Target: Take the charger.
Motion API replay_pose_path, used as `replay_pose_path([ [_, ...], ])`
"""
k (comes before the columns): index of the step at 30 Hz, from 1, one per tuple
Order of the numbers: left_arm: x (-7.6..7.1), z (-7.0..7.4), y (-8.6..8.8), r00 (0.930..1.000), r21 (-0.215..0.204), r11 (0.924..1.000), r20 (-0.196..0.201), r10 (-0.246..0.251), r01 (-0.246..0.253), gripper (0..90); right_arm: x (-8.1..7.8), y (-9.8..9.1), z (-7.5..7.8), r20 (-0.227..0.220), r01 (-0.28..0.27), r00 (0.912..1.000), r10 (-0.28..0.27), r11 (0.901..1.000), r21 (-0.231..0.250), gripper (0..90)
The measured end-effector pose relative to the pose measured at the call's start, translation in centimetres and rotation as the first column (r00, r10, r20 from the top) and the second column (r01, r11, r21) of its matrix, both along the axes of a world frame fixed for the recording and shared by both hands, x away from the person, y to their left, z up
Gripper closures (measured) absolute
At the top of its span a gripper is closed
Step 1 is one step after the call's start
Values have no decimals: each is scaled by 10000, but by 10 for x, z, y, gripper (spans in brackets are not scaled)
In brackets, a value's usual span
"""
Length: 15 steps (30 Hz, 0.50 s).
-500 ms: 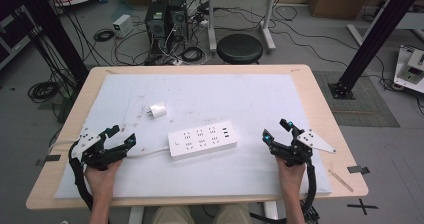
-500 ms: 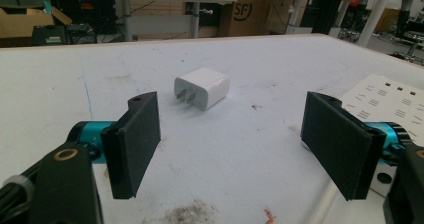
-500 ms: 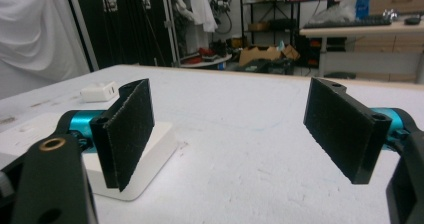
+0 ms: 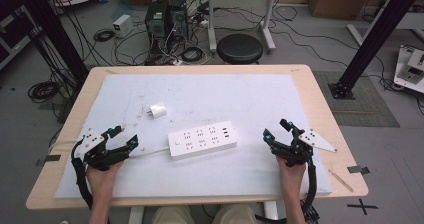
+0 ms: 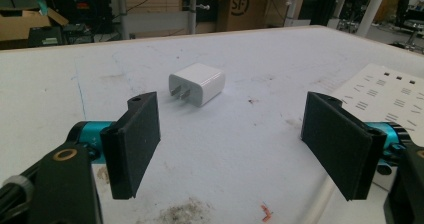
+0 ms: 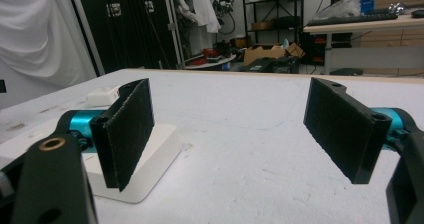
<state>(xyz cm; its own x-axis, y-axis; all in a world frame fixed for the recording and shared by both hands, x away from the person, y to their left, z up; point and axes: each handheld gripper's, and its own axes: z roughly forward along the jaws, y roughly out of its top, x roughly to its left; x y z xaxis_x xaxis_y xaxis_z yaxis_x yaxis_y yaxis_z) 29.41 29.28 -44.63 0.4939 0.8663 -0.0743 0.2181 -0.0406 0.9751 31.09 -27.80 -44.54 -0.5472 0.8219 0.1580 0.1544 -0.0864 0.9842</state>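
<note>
Currently both claws are held wide apart, nothing gripped: left gripper [image 4: 121, 141] near table's left edge, right gripper [image 4: 278, 132] at right. White power strip [image 4: 202, 139] is laid between them; charger [image 4: 158, 109] behind it, on the white mat [image 4: 250, 94].

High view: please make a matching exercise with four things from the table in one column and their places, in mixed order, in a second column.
Things:
1. white charger
2. power strip
3. left gripper
4. right gripper

Places:
A. near the table's right edge, jaws apart
B. middle of the white mat
C. near the table's left edge, jaws apart
D. lying alone, beyond the strip's left end

Pairs: 1-D, 2-B, 3-C, 4-A
</note>
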Motion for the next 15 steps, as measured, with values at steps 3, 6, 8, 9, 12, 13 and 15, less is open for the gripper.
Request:
replay_pose_path([
  [3, 0, 0, -1, 10000, 81, 10000, 55, -48, 48, 237, 0, -1, 0, 20, 27, 10000, -27, 10000, 46, 205],
  [6, 3, -1, -4, 9999, 242, 9996, -79, -141, 143, 237, 1, -2, -1, -108, 47, 9999, -45, 9999, 159, 205],
  [8, 4, -1, -5, 9998, 271, 9995, -104, -184, 187, 237, 2, -2, -1, -80, -8, 10000, 9, 9999, 126, 205],
  [9, 4, -1, -5, 9998, 271, 9995, -104, -184, 187, 237, 1, -1, -1, -61, 10, 10000, -10, 10000, 65, 205],
  [12, 3, 3, -10, 9993, 761, 9965, -209, -320, 335, 237, 0, 2, 0, -48, -19, 10000, 18, 9998, -178, 205],
  [13, 3, 3, -10, 9993, 761, 9965, -209, -320, 335, 237, 0, 2, 0, -48, -19, 10000, 18, 9998, -178, 205],
  [15, 2, 7, -10, 9985, 855, 9950, -229, -499, 517, 237, 1, 1, 0, 28, 152, 9999, -152, 9997, -183, 205],
])
